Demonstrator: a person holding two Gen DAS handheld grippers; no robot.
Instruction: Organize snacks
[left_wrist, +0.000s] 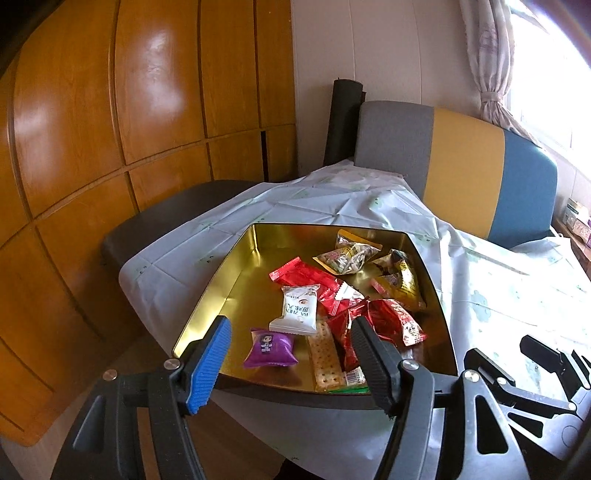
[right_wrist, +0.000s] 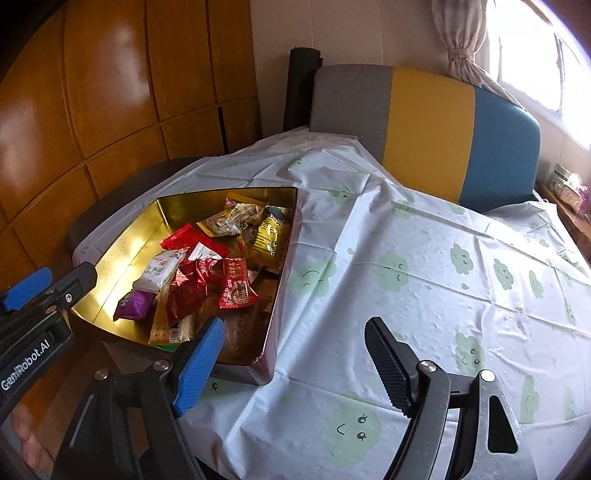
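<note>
A gold tin box (left_wrist: 236, 266) sits on the table's left part and holds several snack packets. Among them are a purple packet (left_wrist: 271, 349), a white packet (left_wrist: 297, 312), a long red packet (left_wrist: 306, 277), a cracker pack (left_wrist: 327, 356), red foil packets (left_wrist: 391, 325), a yellow packet (left_wrist: 400, 280) and a clear bag of seeds (left_wrist: 347, 254). My left gripper (left_wrist: 290, 325) stands open at the tin's near edge, nothing between its fingers. My right gripper (right_wrist: 295, 325) is open over the tablecloth beside the tin's (right_wrist: 284, 280) near right corner, holding nothing.
A white tablecloth (right_wrist: 424, 277) with green cloud faces covers the table. A grey, yellow and blue chair back (left_wrist: 461, 166) stands behind it, a black roll (left_wrist: 343, 118) next to it. Wooden cabinet doors (left_wrist: 110, 147) line the left; a dark seat (left_wrist: 166, 221) is below them.
</note>
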